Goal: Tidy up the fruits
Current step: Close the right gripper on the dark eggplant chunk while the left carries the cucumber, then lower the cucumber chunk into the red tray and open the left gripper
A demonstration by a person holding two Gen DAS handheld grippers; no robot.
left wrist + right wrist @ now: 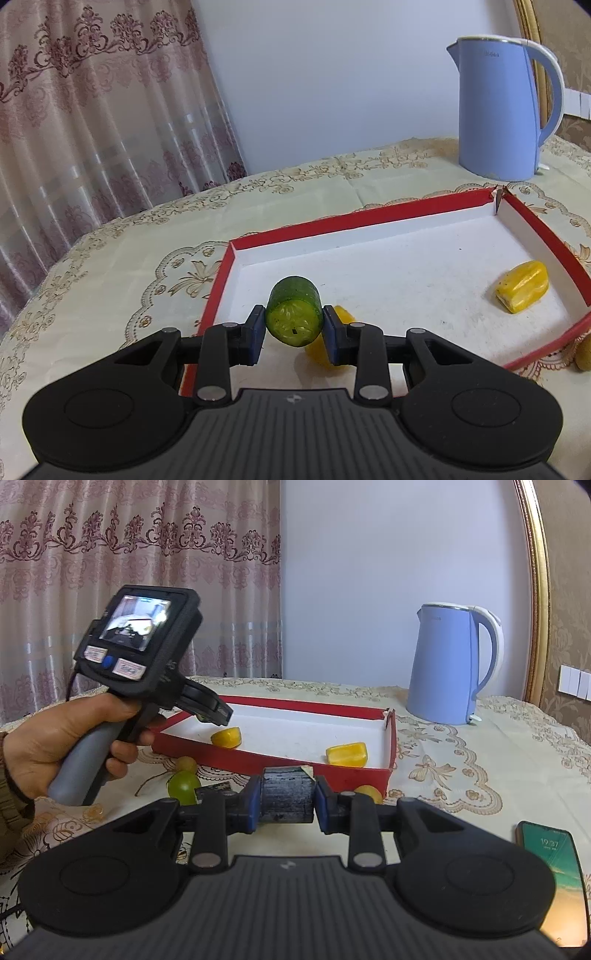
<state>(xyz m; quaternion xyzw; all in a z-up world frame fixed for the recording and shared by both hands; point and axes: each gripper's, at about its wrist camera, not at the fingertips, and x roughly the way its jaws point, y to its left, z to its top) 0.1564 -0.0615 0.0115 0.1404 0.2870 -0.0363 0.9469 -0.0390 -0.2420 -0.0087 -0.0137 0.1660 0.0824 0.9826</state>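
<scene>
My left gripper (294, 326) is shut on a short green cucumber piece (293, 302), cut face towards the camera, held just above the near left part of the red tray (221, 280). Two yellow fruit pieces lie in the tray: one under the fingers (317, 352), one near the right wall (522, 291). In the right wrist view a hand (55, 738) holds the left gripper (216, 714) over the tray's left corner (166, 738); the cucumber is mostly hidden there. My right gripper (286, 792) is shut on a dark grey block (286, 801) in front of the tray.
A blue kettle (450, 668) stands behind the tray at the right. On the patterned tablecloth in front of the tray lie a green round fruit (183, 786), a tan one (185, 764) and a yellow one (369, 794). A phone (554, 867) lies at the near right.
</scene>
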